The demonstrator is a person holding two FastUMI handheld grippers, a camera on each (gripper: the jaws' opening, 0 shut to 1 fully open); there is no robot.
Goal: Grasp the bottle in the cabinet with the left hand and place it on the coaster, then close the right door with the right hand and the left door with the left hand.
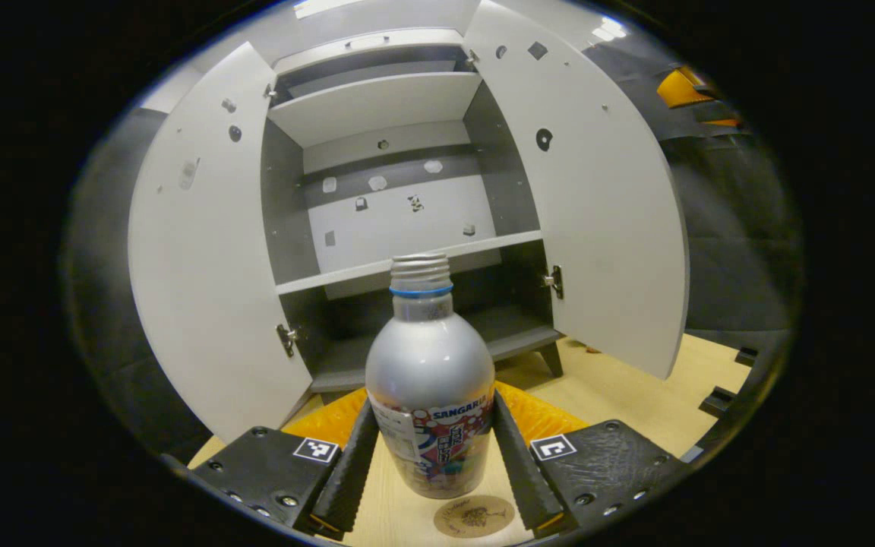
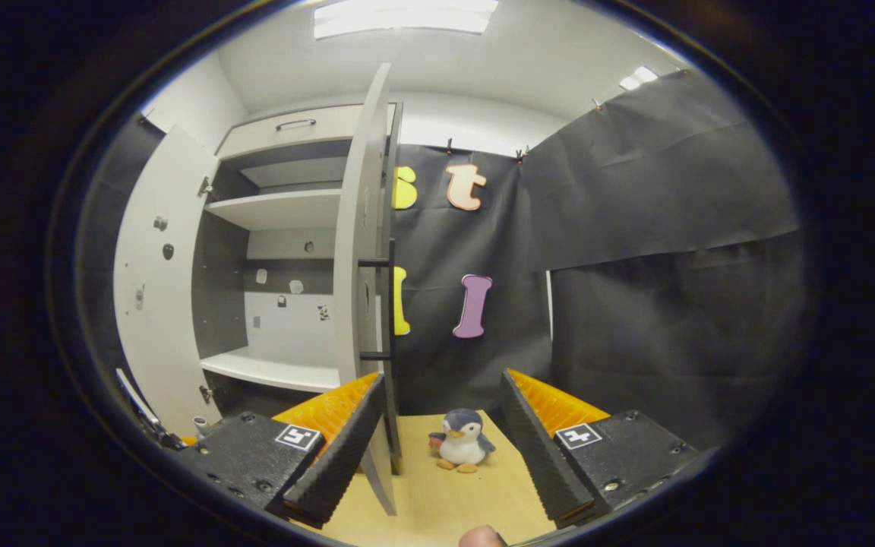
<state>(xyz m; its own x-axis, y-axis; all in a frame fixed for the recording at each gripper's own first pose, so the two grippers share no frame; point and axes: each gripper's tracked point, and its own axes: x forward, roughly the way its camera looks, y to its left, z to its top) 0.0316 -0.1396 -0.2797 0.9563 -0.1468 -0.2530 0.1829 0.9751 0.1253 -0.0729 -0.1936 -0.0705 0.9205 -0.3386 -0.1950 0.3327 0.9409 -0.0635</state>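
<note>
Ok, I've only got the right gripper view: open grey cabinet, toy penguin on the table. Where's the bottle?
Observer: In the left gripper view, the silver metal bottle with a blue neck ring is out of the cabinet, gripped between the left gripper's two fingers.
Operator: Is it on the coaster?
Observer: Not that I can tell. The round brown coaster lies on the light wooden table, just nearer the camera than the bottle's base, and its top is largely uncovered.
</note>
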